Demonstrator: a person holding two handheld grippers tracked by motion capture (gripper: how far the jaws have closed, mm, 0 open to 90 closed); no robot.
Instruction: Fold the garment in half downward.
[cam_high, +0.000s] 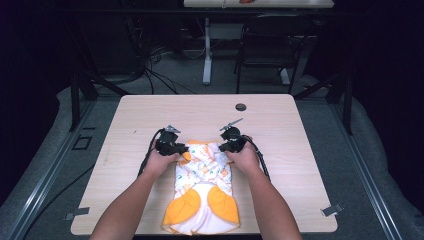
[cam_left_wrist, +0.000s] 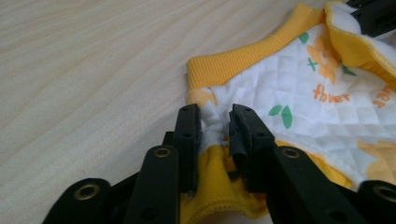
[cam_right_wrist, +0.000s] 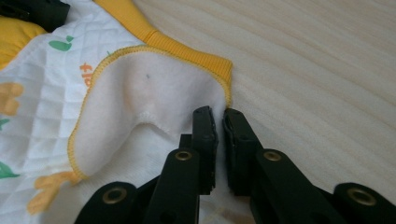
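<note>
A small white quilted garment (cam_high: 205, 185) with orange prints and yellow trim lies flat on the wooden table (cam_high: 200, 110), its yellow-patched end toward the front edge. My left gripper (cam_high: 182, 148) is at its far left corner, shut on a bunch of white and yellow fabric (cam_left_wrist: 299, 93) held between its tips (cam_left_wrist: 215, 114). My right gripper (cam_high: 223, 146) is at the far right corner. Its jaws (cam_right_wrist: 217, 116) stand almost together at the yellow-edged fold of the garment (cam_right_wrist: 140, 93), with fabric pinched low between them. Each gripper view shows the other gripper at its top edge.
A dark round grommet (cam_high: 241, 107) sits in the table's far middle. Metal clips (cam_high: 331, 210) hold the front corners. Beyond the table stand a black chair (cam_high: 270, 40) and a white table leg (cam_high: 207, 50), with cables on the floor.
</note>
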